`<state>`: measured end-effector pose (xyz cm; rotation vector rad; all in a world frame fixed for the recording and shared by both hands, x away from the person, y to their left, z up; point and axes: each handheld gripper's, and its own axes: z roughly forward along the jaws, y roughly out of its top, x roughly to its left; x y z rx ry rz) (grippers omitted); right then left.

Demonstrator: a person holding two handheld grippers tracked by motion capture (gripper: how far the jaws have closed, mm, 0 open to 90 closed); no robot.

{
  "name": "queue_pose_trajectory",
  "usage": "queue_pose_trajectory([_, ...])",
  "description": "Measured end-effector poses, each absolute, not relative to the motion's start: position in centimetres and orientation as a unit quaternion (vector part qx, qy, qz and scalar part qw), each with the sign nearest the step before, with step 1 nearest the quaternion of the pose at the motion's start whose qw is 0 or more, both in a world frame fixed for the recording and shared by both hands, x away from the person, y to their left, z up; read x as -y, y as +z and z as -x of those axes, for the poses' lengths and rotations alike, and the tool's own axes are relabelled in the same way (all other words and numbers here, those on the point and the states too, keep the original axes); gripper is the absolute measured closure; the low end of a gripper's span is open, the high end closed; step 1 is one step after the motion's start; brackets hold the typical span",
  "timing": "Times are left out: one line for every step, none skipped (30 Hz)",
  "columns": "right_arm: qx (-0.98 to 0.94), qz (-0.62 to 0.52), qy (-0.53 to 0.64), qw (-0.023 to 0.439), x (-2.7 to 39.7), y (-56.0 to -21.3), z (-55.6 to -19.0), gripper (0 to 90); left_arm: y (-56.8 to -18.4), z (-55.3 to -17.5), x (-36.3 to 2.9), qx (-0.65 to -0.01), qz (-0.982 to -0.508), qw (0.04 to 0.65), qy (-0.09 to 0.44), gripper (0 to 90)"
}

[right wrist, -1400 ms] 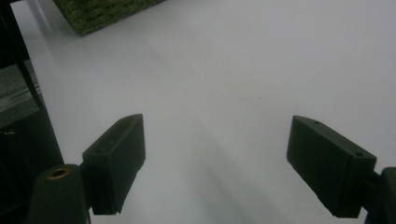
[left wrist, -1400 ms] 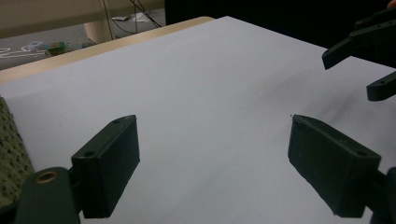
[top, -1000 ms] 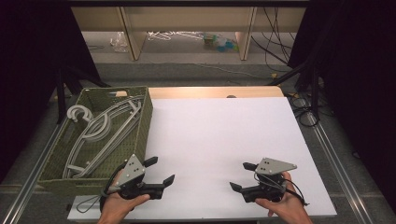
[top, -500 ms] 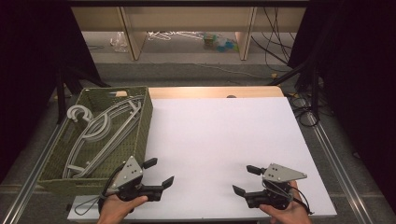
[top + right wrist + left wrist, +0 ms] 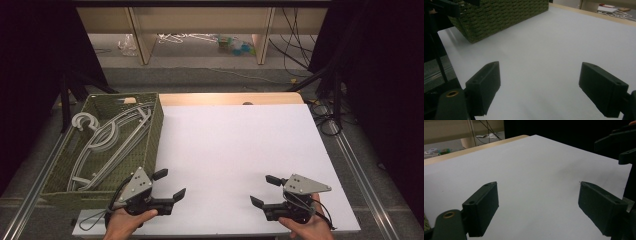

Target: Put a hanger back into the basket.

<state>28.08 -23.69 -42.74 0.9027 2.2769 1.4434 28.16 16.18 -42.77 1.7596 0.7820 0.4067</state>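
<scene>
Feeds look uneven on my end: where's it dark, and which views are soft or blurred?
High view: evenly lit white table top, surroundings black, hangers in the green basket readable. Left gripper view: the near jaws soft, darkness beyond the table's far edge. Right gripper view: the jaws blurred, basket weave fairly crisp, no glare.

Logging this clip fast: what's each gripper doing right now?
Left gripper: open, holding nothing, over the white table.
Right gripper: open, holding nothing, over the same table.
</scene>
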Motion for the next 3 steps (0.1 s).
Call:
queue_pose_trajectory([-0.793,-0.314,0.501,0.146,23.66,-42.77,-28.06,18.0,-42.77,-28.15,-16.16,-0.331,-0.744,0.554,0.171,16.6])
queue_pose_trajectory([-0.793,-0.313,0.502,0.146,23.61,-42.82,-28.07,18.0,-42.77,-28.13,-16.15,-0.331,-0.744,0.554,0.171,16.6])
queue_pose_trajectory([-0.795,-0.313,0.5,0.144,23.59,-42.84,-28.08,18.0,-42.77,-28.12,-16.15,-0.331,-0.744,0.554,0.171,16.6])
